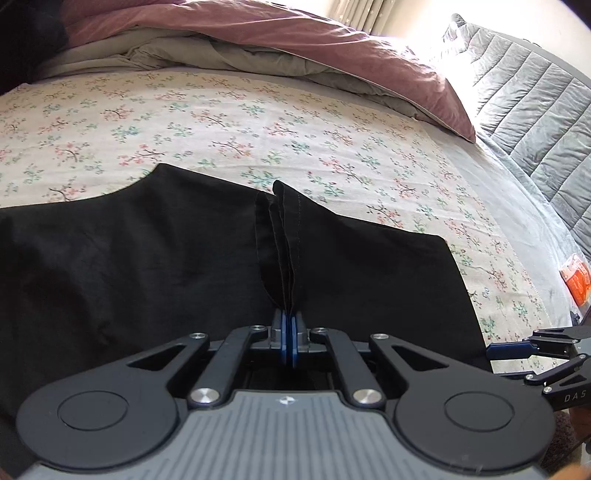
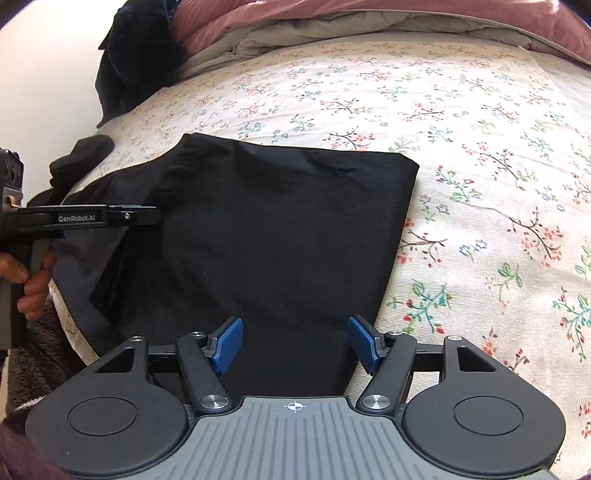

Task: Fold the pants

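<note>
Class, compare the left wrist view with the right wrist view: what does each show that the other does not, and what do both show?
Left wrist only: the left gripper shut on a pinched fold of the pants, a grey quilted headboard, an orange packet.
Right wrist only: the right gripper open over the pants, a dark garment by the wall.
Both: black pants, floral sheet, pink duvet.

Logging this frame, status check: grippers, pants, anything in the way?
Left gripper shut on a pinched fold of the black pants. Right gripper open, over the pants' near edge. Pants flat on floral sheet; nothing in the way.
</note>
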A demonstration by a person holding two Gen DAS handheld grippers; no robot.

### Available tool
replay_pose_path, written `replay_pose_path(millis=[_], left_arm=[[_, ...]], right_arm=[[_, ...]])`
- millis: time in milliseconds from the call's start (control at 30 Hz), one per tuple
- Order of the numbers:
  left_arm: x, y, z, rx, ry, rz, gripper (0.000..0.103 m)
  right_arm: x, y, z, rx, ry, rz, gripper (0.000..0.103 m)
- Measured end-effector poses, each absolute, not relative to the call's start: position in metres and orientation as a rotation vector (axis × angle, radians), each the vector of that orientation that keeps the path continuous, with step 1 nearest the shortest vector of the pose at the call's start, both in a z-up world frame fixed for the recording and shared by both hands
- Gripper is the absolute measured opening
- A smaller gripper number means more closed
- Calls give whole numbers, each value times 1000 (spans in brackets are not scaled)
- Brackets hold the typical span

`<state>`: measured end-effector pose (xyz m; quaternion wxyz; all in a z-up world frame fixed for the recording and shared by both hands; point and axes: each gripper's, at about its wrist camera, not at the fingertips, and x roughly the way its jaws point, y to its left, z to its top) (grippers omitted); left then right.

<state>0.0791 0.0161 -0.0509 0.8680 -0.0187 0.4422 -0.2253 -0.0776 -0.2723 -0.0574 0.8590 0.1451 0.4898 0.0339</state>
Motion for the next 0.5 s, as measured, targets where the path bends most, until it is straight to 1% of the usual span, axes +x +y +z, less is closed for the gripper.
replay_pose_path(millis=[233,500], left_arm=[[90,78,-29,0,877,-362,18],[110,170,-8,-20,838,-190,18]], right_arm=[[-49,-240,-60,248,1048,94,66],[-21,-216,-64,239,1069,99,66]])
